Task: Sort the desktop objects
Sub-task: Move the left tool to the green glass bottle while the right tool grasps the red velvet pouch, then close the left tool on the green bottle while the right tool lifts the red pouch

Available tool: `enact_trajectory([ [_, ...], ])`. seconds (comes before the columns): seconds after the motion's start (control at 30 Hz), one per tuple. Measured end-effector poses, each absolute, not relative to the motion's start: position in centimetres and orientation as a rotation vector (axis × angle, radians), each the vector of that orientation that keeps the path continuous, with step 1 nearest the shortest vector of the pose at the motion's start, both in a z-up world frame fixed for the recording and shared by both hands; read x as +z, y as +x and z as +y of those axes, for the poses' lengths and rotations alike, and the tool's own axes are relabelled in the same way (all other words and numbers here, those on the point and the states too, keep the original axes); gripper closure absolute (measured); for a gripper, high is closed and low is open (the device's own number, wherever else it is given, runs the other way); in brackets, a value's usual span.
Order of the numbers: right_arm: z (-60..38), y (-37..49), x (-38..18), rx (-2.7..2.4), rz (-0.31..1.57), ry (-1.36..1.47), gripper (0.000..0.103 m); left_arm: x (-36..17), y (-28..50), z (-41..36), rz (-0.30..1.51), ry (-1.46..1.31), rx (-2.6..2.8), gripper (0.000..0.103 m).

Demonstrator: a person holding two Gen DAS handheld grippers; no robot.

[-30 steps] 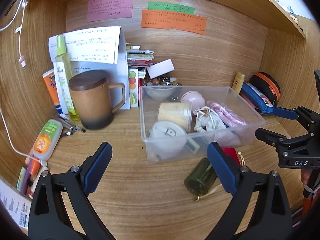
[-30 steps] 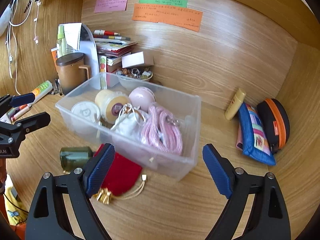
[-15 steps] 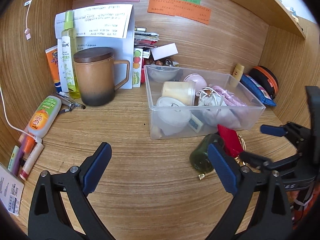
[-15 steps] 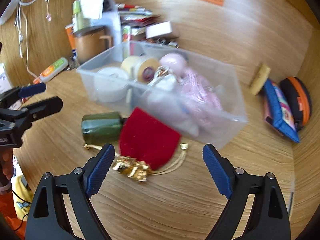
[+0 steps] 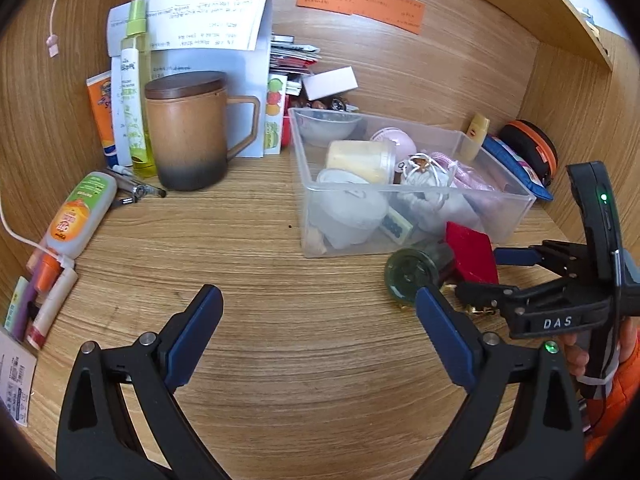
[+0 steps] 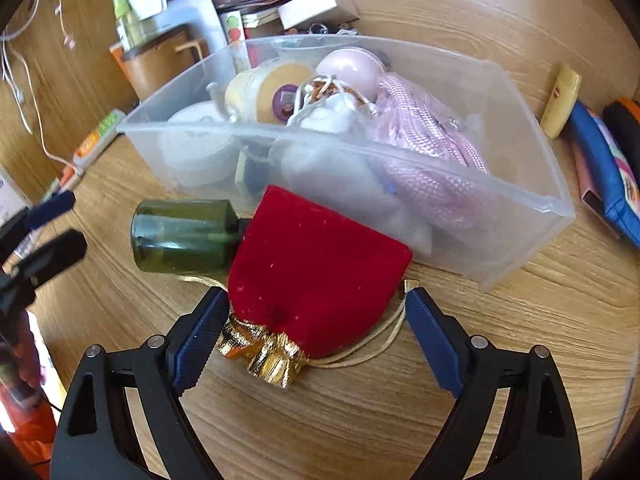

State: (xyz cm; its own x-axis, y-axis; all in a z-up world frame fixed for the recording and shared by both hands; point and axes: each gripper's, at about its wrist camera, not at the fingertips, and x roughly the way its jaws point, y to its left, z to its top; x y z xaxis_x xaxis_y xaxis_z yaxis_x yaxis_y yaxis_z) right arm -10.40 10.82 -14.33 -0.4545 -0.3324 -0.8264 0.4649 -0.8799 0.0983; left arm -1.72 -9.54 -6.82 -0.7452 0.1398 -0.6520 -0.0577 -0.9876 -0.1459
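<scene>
On your left, the left gripper (image 5: pixel 318 322) hangs over bare desk (image 5: pixel 280 360) with its jaws wide apart and nothing between them. It is well clear of the mug (image 5: pixel 188 132) at the far left, so little can go wrong on that side unless you swing it.

In the middle, the green bottle (image 6: pixel 182 236) lies on its side, its neck end tucked against the left edge of the red pouch (image 6: pixel 316 264). If you drag the pouch as you lift, the bottle will probably roll away to the left.

The pouch lies flat on the desk, just in front of the near wall of the clear bin (image 6: pixel 516 200). Your right gripper (image 6: pixel 316 316) stands with its jaws apart, straddling the pouch's gathered gold neck (image 6: pixel 262 354); the pads sit beside the cloth and are not pressing on it. Close here and you may pinch only the frill or the loose cord (image 6: pixel 372 354), and soft velvet could slip out on the lift. Go a little deeper for the body.

To the right, the bin is already crowded with a pink rope (image 6: pixel 420 152) and jars. Drop the pouch carelessly and it may rest on the heap or snag the rim.
</scene>
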Motion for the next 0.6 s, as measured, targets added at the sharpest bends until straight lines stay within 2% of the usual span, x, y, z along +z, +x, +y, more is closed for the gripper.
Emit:
enact_trajectory([
  [0.17,10.6,-10.1,-14.4,-2.334,0.237,1.228,0.034,-6.9,-2.3,-8.7,-0.155,-1.085,2.812,0.005],
  [0.23,10.6,-10.0,-14.4,-2.331,0.234,1.21,0.046,-7.0,-2.6,-8.4,-0.148,-1.088,2.8,0.005],
  [0.33,11.1,-9.9,-14.0,-2.328,0.205,1.173,0.057,-7.1,-3.0,-8.0,-0.139,-1.101,2.787,0.005],
  [0.37,11.1,-10.0,-13.8,-2.328,0.199,1.166,0.063,-7.1,-3.1,-7.8,-0.138,-1.107,2.783,0.005],
  [0.5,12.2,-9.5,-13.4,-2.346,0.171,1.133,0.07,-7.1,-3.7,-6.8,-0.13,-1.124,2.765,0.005],
  [0.6,13.6,-9.1,-12.7,-2.373,0.141,1.105,0.071,-7.0,-4.1,-5.7,-0.104,-1.129,2.751,0.005],
])
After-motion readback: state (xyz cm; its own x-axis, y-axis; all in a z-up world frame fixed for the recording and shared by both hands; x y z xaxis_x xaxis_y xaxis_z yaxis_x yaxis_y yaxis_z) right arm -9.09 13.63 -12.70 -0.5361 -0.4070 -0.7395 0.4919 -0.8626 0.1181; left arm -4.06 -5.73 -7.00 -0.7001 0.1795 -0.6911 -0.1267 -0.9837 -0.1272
